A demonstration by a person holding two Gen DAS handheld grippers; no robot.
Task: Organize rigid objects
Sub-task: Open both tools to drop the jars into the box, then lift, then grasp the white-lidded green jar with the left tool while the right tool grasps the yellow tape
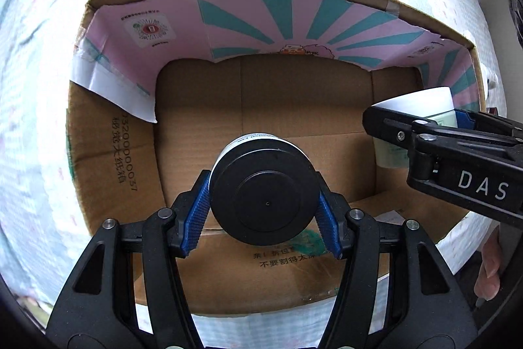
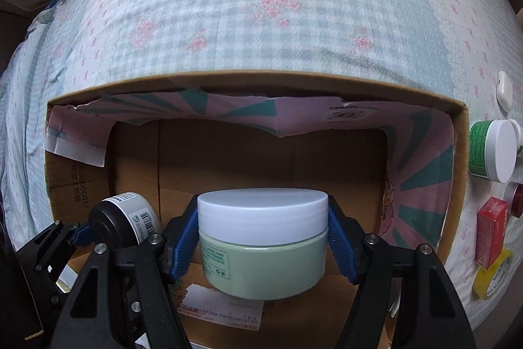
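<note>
My left gripper (image 1: 264, 205) is shut on a black-lidded round jar (image 1: 264, 201) and holds it over the open cardboard box (image 1: 108, 152). My right gripper (image 2: 263, 242) is shut on a pale green jar with a white lid (image 2: 263, 237), also held over the box (image 2: 459, 133). In the left wrist view the right gripper and its green jar (image 1: 421, 107) show at the right, near the box's right wall. In the right wrist view the left gripper's black-lidded jar (image 2: 126, 219) shows at the lower left.
The box sits on a bed with a floral checked sheet (image 2: 261, 5). Outside the box's right side lie a green jar with a white lid (image 2: 490, 149), a red carton (image 2: 490, 234), a yellow tape roll (image 2: 492, 280) and a small white object (image 2: 503, 90).
</note>
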